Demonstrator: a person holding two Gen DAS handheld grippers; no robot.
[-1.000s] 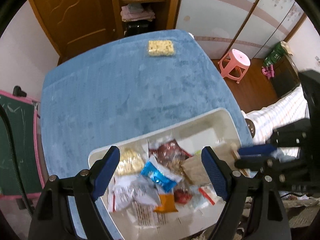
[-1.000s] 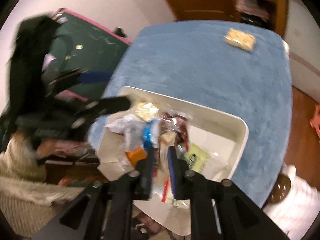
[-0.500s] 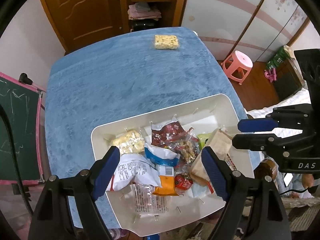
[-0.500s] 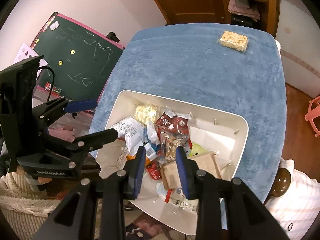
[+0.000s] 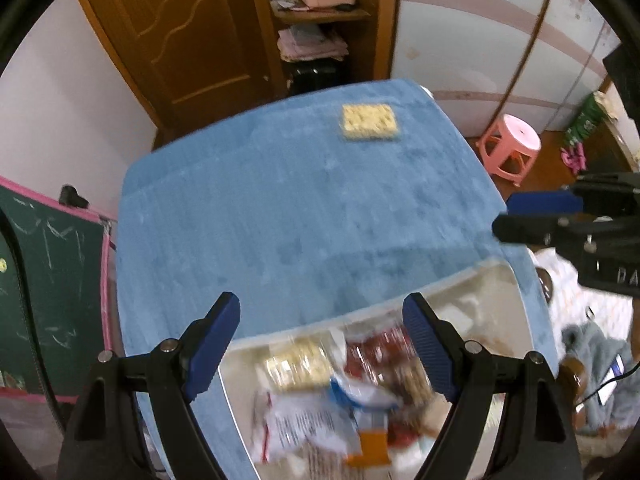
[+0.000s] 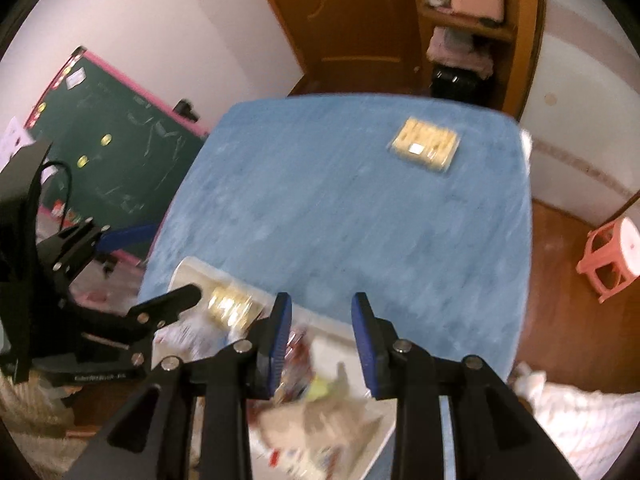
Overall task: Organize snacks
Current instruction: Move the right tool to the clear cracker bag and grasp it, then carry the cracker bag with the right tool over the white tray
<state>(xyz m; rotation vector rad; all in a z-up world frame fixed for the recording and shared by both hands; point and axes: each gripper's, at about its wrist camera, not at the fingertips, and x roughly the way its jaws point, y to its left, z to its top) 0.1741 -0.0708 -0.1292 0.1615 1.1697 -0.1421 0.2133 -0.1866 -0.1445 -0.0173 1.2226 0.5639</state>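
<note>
A white tray (image 5: 444, 286) full of snack packets stands at the near edge of the blue-covered table (image 5: 300, 220). In it I make out a yellow pack (image 5: 298, 366), a red pack (image 5: 376, 354) and a white packet (image 5: 304, 424), all blurred. A lone pack of yellow crackers (image 5: 370, 122) lies at the table's far end. My left gripper (image 5: 320, 320) hangs open and wide over the tray's far rim, holding nothing. My right gripper (image 6: 320, 316) is open a narrow way above the same tray (image 6: 184, 272), with nothing between its fingers. The cracker pack (image 6: 426, 148) lies far ahead of it.
A pink stool (image 5: 510, 148) stands on the wooden floor right of the table. A green chalkboard (image 5: 48, 280) with a pink frame leans at the left. A wooden door (image 5: 188, 40) and shelves are behind the table. Each gripper shows at the other view's side.
Both views have swung up toward the table's far end, so the tray has slid to the bottom of each. The right jaws stand wider apart than a second ago. The left jaws are unchanged.
</note>
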